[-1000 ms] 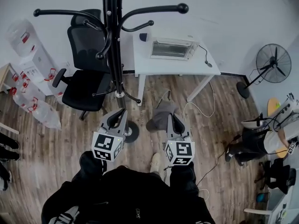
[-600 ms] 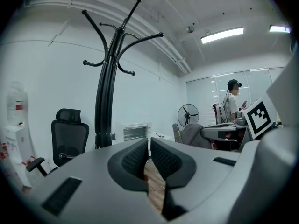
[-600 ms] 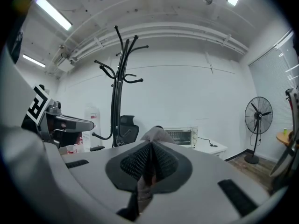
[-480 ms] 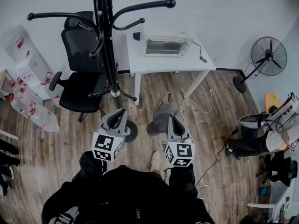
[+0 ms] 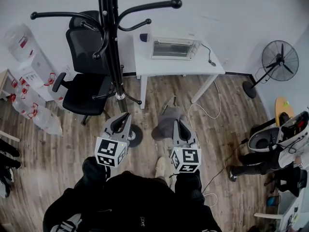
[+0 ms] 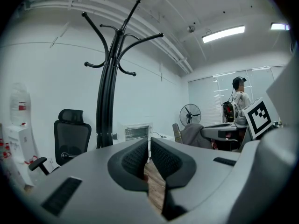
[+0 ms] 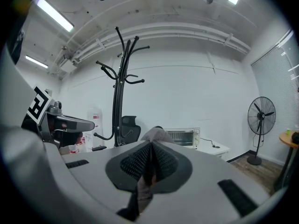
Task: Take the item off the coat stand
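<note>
The room has a brown wooden floor (image 5: 217, 139) and white walls. A tall black metal coat stand (image 5: 112, 57) is in front of me, and its hooks are all bare. The soft grey cloth item (image 5: 166, 121) is off the stand. It hangs over the floor, just right of the stand's base, from the tip of my right gripper (image 5: 178, 125).

That gripper's jaws are pressed tight on a fold of the cloth. A bit of it pokes up above them and a bit hangs down below.

I think the cloth is light and floppy. It will sag and swing, and it won't break. It could slip if I only hold a thin edge, so a thick fold is the best spot to pinch.

My left gripper (image 5: 123, 118) is beside the stand. Its jaws are closed on nothing.
</note>
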`<state>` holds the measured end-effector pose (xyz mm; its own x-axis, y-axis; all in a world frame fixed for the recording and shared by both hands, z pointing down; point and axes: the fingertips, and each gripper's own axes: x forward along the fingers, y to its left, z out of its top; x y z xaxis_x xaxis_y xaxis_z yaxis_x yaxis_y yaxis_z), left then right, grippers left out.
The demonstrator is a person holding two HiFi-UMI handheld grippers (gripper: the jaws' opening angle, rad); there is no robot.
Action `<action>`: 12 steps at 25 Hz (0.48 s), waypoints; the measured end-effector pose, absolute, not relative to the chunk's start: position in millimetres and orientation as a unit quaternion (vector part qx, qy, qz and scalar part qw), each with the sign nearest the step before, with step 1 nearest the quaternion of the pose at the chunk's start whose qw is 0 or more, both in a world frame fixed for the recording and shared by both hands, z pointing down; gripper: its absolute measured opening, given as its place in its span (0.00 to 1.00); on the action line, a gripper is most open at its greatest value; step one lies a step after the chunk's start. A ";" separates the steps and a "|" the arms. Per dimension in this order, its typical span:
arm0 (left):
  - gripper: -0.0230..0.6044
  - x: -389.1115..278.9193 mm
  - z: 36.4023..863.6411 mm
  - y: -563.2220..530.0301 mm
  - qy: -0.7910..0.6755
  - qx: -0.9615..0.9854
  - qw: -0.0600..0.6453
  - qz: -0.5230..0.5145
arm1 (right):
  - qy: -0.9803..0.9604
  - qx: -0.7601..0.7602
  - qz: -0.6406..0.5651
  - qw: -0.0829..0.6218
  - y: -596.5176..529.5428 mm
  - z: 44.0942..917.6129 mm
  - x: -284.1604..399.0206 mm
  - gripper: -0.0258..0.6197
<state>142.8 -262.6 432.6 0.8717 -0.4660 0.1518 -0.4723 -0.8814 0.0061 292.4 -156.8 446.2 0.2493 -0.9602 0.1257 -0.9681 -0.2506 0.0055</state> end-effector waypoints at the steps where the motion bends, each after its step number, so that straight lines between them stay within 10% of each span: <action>1: 0.09 142.6 432.6 -262.5 -0.243 0.967 0.021 0.073 | -0.611 0.789 0.048 0.041 -156.9 446.3 292.1 0.07; 12: 0.09 145.2 430.8 -259.2 -0.243 0.967 0.020 0.072 | -0.614 0.787 0.045 0.041 -153.6 444.1 291.7 0.07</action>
<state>145.2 -259.2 430.8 0.8715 -0.4670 0.1494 -0.4728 -0.8812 0.0036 291.7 -153.6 444.1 0.2430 -0.9624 0.1214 -0.9698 -0.2438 0.0083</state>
